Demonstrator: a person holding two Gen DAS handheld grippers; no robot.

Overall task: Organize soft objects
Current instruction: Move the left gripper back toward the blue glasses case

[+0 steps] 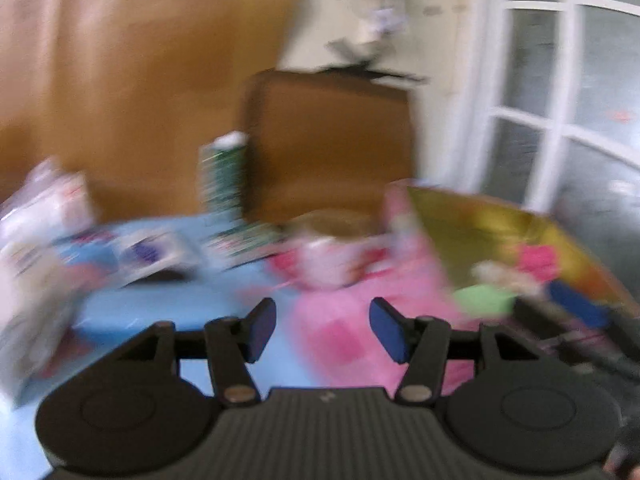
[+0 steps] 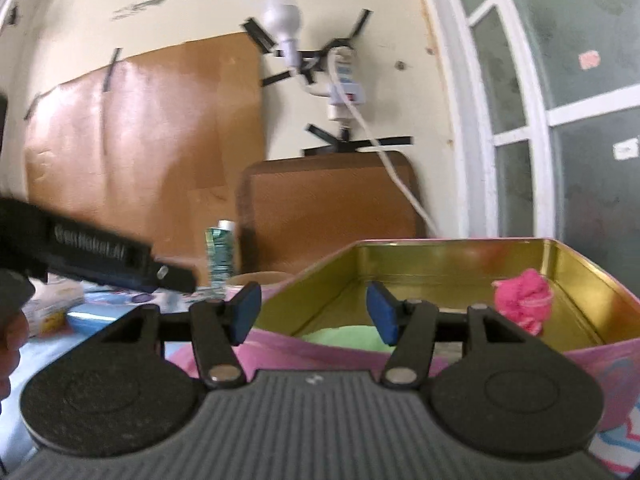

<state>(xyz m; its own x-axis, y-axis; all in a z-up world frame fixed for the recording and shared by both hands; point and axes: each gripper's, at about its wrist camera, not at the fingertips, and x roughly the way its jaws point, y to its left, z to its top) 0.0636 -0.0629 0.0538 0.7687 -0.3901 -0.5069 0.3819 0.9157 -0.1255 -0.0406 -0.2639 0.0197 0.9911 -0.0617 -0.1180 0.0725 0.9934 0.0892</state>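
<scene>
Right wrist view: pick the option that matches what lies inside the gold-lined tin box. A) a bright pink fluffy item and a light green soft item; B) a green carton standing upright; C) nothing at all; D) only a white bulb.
A: the tin box holds a bright pink fluffy item near its right wall and a light green soft item at its near end, behind the open right gripper.

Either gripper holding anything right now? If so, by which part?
Nothing held. Left gripper is open and empty above the pink cloth. Right gripper is open and empty at the tin.
</scene>
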